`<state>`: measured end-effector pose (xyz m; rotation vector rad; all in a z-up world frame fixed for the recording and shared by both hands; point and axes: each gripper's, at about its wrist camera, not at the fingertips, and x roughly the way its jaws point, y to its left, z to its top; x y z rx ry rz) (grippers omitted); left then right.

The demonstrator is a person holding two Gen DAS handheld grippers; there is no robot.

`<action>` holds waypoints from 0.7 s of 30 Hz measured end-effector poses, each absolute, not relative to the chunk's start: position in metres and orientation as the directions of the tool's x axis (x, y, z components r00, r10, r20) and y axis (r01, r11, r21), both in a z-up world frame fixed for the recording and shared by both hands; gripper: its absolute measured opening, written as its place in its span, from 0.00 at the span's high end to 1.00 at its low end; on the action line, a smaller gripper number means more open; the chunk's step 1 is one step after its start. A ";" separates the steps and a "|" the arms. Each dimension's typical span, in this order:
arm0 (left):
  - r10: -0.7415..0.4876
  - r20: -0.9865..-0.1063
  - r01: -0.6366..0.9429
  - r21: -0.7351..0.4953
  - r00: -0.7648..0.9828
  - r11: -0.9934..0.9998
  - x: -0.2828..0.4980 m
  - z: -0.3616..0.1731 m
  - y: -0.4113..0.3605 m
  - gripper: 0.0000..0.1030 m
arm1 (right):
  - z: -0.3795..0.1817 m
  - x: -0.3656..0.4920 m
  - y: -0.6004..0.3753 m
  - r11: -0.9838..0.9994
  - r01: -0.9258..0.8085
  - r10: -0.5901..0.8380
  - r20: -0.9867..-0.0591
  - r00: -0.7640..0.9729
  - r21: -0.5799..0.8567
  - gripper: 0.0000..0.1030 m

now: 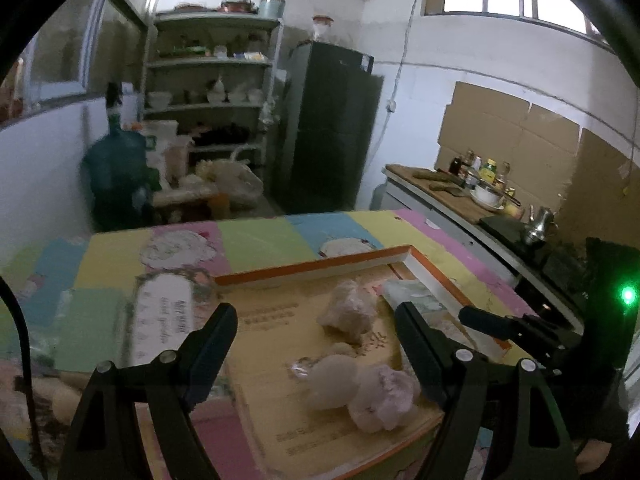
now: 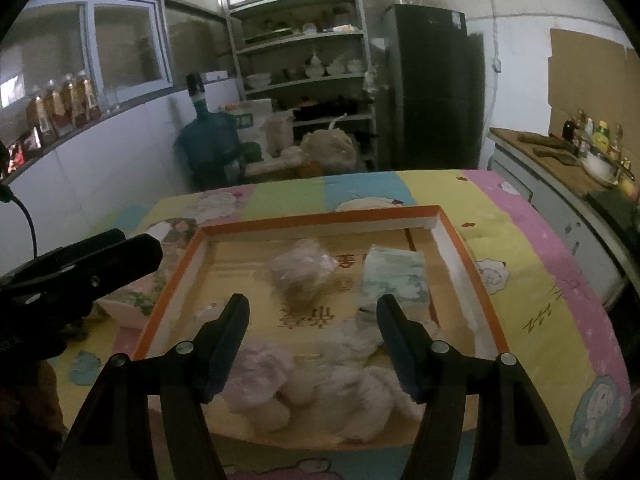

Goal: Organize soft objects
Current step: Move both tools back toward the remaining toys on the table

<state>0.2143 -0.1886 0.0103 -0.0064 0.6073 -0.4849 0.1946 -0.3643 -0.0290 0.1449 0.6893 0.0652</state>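
Note:
An orange-rimmed shallow box lid (image 2: pixel 460 236) lies on the colourful table mat, and shows in the left wrist view (image 1: pixel 316 270) too. In it lie a pink plush toy (image 2: pixel 280 388) at the near edge, a wrapped pinkish soft bundle (image 2: pixel 300 270) and a pale green tissue pack (image 2: pixel 394 276). The left wrist view shows the plush (image 1: pixel 360 392), the bundle (image 1: pixel 348 310) and the pack (image 1: pixel 416 294). My left gripper (image 1: pixel 316 332) is open and empty over the lid's left part. My right gripper (image 2: pixel 314 322) is open and empty just above the plush.
A white patterned box (image 1: pixel 164 316) lies left of the lid. The table's far edge (image 2: pixel 320 178) faces a shelf rack (image 2: pixel 304 60), a dark fridge (image 2: pixel 432 84) and a water jug (image 2: pixel 208 140). A counter with bottles (image 2: pixel 592 148) stands at the right.

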 end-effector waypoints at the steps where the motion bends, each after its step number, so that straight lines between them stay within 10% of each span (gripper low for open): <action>1: -0.432 -0.539 0.433 -0.135 0.723 0.892 0.211 0.012 -0.186 0.22 | -0.028 0.193 -0.361 0.988 -0.015 0.111 -0.626 0.772 0.156 0.34; 21: -0.359 -0.488 0.351 -0.112 0.796 0.930 0.166 0.022 -0.106 0.22 | -0.005 0.162 -0.291 0.981 -0.103 0.182 -0.585 0.790 0.166 0.34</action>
